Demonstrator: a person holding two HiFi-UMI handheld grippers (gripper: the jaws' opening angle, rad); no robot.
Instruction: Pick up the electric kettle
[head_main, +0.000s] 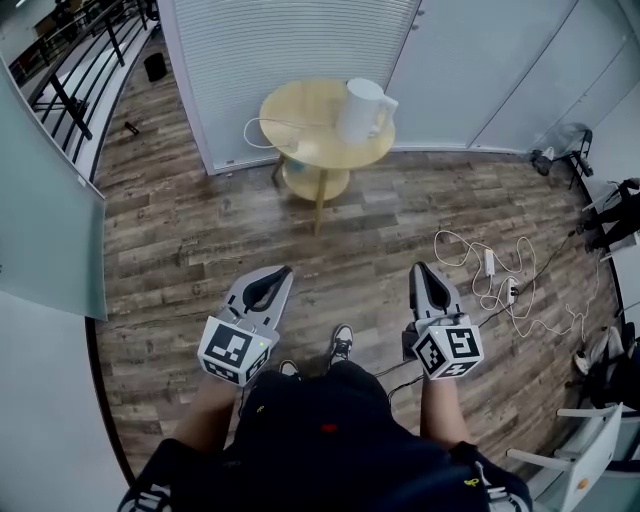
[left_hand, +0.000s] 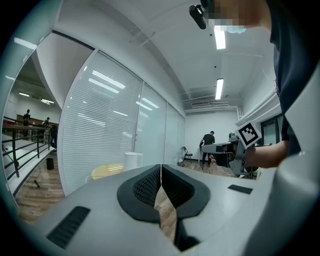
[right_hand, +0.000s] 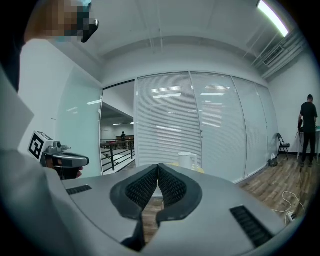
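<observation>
While both grippers are held low & roughly level ahead of the person, aimed at the far wall, nothing is gripped. The left gripper (head_main: 284, 272) is seen w/ jaws pressed together & empty. The right gripper (head_main: 421, 268) is closed likewise, w/ only floor showing beneath its pads. The step in hand is judged to be the approach. The grasp is not yet begun, and the jaws would need opening first.

The white electric kettle (head_main: 362, 110) is stood upright near the right edge of the round pale-yellow wooden bench (head_main: 300, 125), well apart from both grippers. Its handle is turned rightward, prob. the easier side for the right gripper. A thin white cord (head_main: 258, 130) is looped off the bench's left edge; whether it is joined to the kettle's base can't be told.

Grey-brown wood-plank floor (head_main: 200, 250) is seen throughout, w/ a tangle of white cable & power strip (head_main: 500, 285) at right. The room is bounded by frosted glass panels w/ blinds (head_main: 290, 40), and a black railing (head_main: 70, 70) is seen at far left.
</observation>
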